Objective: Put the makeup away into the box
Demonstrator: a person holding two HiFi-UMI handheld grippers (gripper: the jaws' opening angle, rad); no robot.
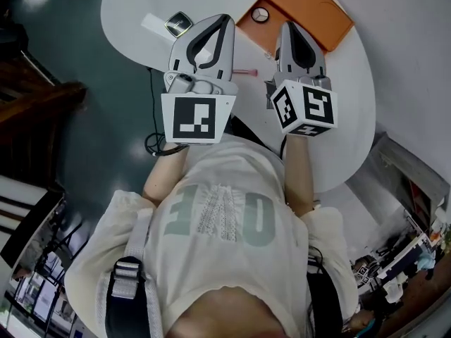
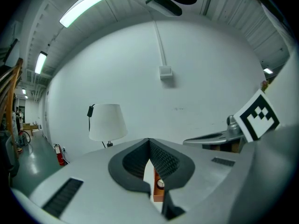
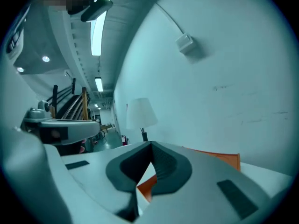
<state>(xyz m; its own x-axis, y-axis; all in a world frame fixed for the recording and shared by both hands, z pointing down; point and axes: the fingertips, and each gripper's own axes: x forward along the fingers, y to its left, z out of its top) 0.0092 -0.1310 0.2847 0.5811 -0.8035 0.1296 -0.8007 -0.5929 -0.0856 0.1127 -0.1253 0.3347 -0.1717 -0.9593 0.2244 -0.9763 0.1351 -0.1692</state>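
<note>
Dark compact (image 1: 178, 24) lies on the left part of the white worktop (image 1: 130, 5), outside the box. Left claw (image 1: 224, 21) is fully closed, tips meeting, nothing held. Thin pink stick (image 1: 244, 72) lies on the worktop between the two claws, also not put away. Orange box (image 1: 313, 9) stands open at the right, with a round compact (image 1: 260, 15) already inside. Right claw (image 1: 287, 28) is likewise closed and empty. Risks, judged: a claw brought down unopened would shove the dark compact toward the worktop's edge; the stick probably rolls or slips from the pads; a knock could shift the box.
</note>
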